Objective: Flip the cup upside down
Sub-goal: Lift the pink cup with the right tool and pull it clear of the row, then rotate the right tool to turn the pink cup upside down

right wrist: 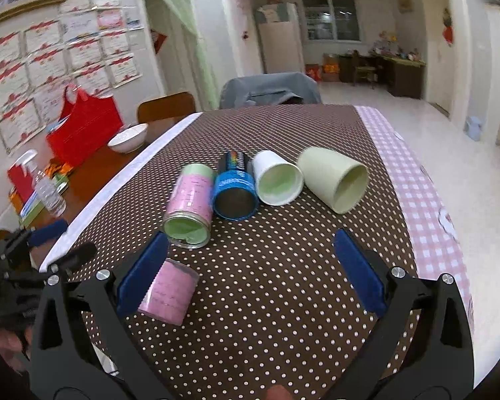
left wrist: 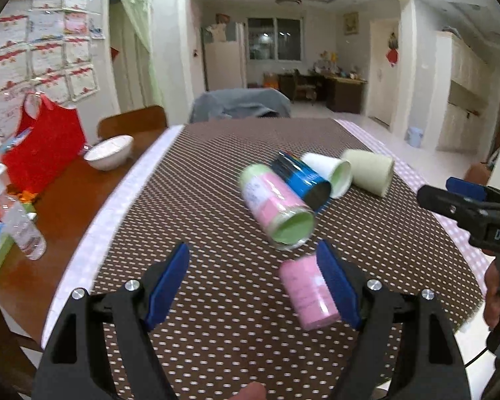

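Nearest to us, both claws hang over the dotted tabletop (right wrist: 283,283) with their blue pads spread apart and nothing between them: the left claw (left wrist: 253,283) and the right claw (right wrist: 250,266). A small pink cup (left wrist: 308,291) stands just beside the left claw's right pad, its closed end up as far as we can tell, so we judge it already turned over. In the right view the same pink cup (right wrist: 170,295) sits just beside the right claw's left pad.

Beyond it four cups lie on their sides in a row, touching or nearly so, mouths toward us. From left to right: a pink-and-green cup (right wrist: 190,206), a blue cup (right wrist: 235,188), a white cup (right wrist: 276,180) and a pale green cup (right wrist: 336,178).

We judge these to be light, thin-walled and easily crushed, and free to roll on the cloth. The pink-and-green cup is closest, so we would take it across its side wall near the middle, squeezing gently, then turn it mouth down. Its neighbour touches it, so a pad may nudge the row.

Far left, a white bowl (left wrist: 110,151) and a red bag (left wrist: 46,150) sit well apart from the cups.
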Demonstrator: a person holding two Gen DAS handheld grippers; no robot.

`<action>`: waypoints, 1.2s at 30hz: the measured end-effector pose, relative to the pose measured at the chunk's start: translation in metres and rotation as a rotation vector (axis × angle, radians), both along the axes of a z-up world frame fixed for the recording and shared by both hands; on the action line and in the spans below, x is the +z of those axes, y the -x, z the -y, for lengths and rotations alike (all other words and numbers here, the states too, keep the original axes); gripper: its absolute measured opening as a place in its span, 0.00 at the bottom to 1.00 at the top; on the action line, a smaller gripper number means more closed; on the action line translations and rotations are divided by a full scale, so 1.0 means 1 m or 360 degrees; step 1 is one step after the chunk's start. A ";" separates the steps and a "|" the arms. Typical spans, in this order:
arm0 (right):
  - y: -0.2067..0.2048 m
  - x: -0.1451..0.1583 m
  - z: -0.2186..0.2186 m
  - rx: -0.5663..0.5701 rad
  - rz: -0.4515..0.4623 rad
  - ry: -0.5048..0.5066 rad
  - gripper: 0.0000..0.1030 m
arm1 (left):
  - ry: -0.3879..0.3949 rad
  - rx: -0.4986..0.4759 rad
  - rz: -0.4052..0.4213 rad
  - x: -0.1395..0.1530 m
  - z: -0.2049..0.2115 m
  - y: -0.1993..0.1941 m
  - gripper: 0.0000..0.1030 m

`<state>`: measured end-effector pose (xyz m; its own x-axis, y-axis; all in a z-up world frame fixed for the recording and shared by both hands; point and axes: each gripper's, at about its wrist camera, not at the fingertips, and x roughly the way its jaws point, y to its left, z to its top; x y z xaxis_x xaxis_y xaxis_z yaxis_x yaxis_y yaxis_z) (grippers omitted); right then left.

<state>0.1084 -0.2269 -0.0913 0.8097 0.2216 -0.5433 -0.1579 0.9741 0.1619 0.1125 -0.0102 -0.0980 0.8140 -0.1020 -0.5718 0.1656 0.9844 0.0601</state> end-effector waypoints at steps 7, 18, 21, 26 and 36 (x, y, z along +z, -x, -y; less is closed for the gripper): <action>-0.011 0.010 -0.023 0.0284 0.0029 0.0139 0.94 | -0.0029 0.0156 0.0011 0.006 -0.025 -0.003 0.75; -0.033 0.012 -0.039 0.0621 -0.0031 0.0289 0.94 | -0.0003 0.0301 -0.0009 0.010 -0.054 -0.004 0.75; -0.038 0.011 -0.044 0.0732 -0.0048 0.0253 0.94 | -0.0011 0.0318 -0.0032 0.008 -0.057 -0.006 0.75; -0.041 0.015 -0.059 0.0954 0.0059 0.0414 0.94 | -0.0026 0.0354 -0.0050 0.007 -0.063 -0.009 0.75; -0.045 -0.011 -0.093 0.1602 0.0055 0.1166 0.94 | -0.0009 0.0402 -0.0148 -0.003 -0.066 -0.023 0.75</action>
<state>0.1529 -0.1336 -0.1021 0.4725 0.4057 -0.7824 -0.8793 0.2773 -0.3872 0.1352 0.0555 -0.1010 0.7573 0.1013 -0.6452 -0.0802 0.9948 0.0620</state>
